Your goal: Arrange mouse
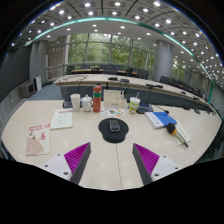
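Item: mouse (113, 127), resting on a round dark mouse pad (113, 131) on the table (110, 165), ahead of our gripper (111, 160) and centred between its fingers. Gripper: spread wide, holding nothing. Behind the mouse: bottles (97, 98) and cups. Right of the mouse: a blue book (160, 119). Risk, as we judge it: an off-centre approach nudges the mouse off its pad, or drags the pad along.

Black mouse (112, 126) on black round pad (113, 134), magenta-padded claw (110, 158), pale cream table (60, 150), blue book (160, 119).
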### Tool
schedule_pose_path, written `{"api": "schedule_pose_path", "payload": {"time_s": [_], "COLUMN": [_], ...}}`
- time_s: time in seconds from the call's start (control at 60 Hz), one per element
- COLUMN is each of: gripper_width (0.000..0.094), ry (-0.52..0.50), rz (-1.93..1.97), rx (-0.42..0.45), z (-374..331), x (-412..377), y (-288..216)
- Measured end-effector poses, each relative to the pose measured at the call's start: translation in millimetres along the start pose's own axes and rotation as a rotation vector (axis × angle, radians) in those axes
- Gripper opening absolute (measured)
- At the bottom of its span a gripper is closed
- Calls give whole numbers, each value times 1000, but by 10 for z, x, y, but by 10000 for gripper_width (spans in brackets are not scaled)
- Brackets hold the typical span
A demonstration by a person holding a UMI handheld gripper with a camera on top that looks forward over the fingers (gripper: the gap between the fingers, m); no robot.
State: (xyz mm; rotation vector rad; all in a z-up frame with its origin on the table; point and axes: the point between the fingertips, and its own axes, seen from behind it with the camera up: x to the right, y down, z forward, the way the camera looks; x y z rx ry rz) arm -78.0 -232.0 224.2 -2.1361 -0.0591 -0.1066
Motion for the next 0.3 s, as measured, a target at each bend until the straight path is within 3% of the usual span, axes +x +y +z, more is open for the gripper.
{"api": "schedule_pose_path", "payload": {"time_s": [0.3], "gripper_width": [856], "ry": [-9], "rz": [-6], "rx": [35], "z": [-288], "x": [-98], "y": [-67]}}
